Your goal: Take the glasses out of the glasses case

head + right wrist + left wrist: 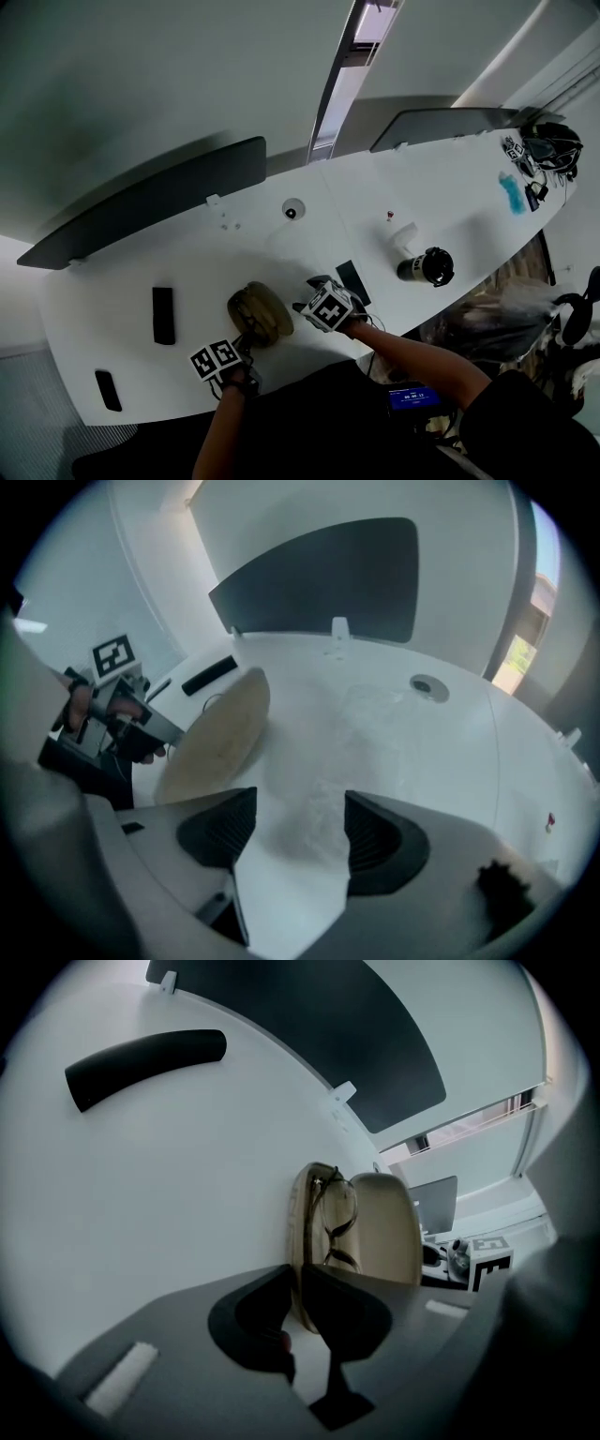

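Step in hand: the glasses case (262, 315) lies open on the near part of the table. You are bracing it, and the glasses are not yet out.
Left gripper (300, 1283): its jaws are nearly together, pinching the near rim of the case's lower shell.
Right gripper (291, 822): its jaws are spread with only bare tabletop between them. It hangs just right of the case, beside the outer face of the raised lid (220, 731).
Glasses (336, 1215): they are dark-framed and folded, and sit inside the case between the lower shell and the lid.
Next move, as I judge it: bring your right gripper left over the open mouth of the case and down onto the frame. Close on the bridge or a rim rather than a lens, then lift straight out while your left grip pins the case.
Risk: the lid stands between your right gripper and the glasses, so you will likely need to come in from above. The light case may lift along with the frame.
Surface: a smooth white table (216, 253). A black bar (162, 315) lies to the left of the case, a dark cylinder (427, 267) to the right, and a round grommet (293, 210) farther off.
Room: dark divider panels (150, 202) stand along the table's far edge, and the floor beyond them is grey.
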`<move>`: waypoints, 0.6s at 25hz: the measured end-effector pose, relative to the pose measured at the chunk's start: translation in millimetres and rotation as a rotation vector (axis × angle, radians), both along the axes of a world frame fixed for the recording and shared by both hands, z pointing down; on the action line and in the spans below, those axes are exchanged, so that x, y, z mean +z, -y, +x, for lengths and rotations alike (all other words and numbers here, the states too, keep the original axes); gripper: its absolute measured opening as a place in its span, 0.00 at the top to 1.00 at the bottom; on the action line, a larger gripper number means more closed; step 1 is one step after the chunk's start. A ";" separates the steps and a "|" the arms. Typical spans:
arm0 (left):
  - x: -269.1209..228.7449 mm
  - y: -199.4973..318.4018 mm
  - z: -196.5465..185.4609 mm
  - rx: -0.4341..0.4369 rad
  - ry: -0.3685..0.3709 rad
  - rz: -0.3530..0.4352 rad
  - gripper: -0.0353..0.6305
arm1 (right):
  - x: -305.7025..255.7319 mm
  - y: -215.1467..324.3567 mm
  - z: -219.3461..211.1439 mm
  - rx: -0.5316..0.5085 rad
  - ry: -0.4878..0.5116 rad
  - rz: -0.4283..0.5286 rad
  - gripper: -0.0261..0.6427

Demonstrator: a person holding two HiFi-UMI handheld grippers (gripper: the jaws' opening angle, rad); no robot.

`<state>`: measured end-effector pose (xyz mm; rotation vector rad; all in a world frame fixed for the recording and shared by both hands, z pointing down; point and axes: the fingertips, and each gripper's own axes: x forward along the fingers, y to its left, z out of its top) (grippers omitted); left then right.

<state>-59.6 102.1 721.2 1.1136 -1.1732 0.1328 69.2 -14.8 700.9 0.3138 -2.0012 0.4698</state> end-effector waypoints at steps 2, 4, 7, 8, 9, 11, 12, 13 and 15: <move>0.2 -0.7 1.4 0.000 -0.002 -0.001 0.88 | 2.7 -9.7 -3.1 -0.047 -0.016 0.010 0.49; -0.8 -1.2 3.4 0.003 -0.007 -0.002 0.88 | -2.7 -14.1 -4.7 -0.020 0.004 0.000 0.49; -2.1 -2.9 4.4 0.003 -0.014 0.000 0.88 | -25.3 -5.3 -4.1 0.046 0.042 0.017 0.49; -1.9 -3.4 4.3 -0.002 -0.017 0.002 0.88 | -36.6 0.9 -5.1 0.061 0.056 0.037 0.49; -1.6 -3.4 4.2 -0.009 -0.022 0.005 0.88 | -50.1 7.0 -8.6 0.075 0.075 0.056 0.49; -1.2 -2.7 3.8 -0.025 -0.030 0.012 0.88 | -80.9 12.8 -27.3 0.084 0.137 0.079 0.50; -1.3 -2.6 3.3 -0.033 -0.034 0.016 0.88 | -95.6 9.9 -42.4 0.072 0.173 0.080 0.50; -1.3 -2.7 2.9 -0.040 -0.036 0.021 0.88 | -108.2 3.6 -59.2 0.052 0.207 0.075 0.50; -1.3 -3.8 3.7 -0.049 -0.043 0.028 0.88 | -126.0 -14.0 -90.4 0.015 0.263 0.059 0.50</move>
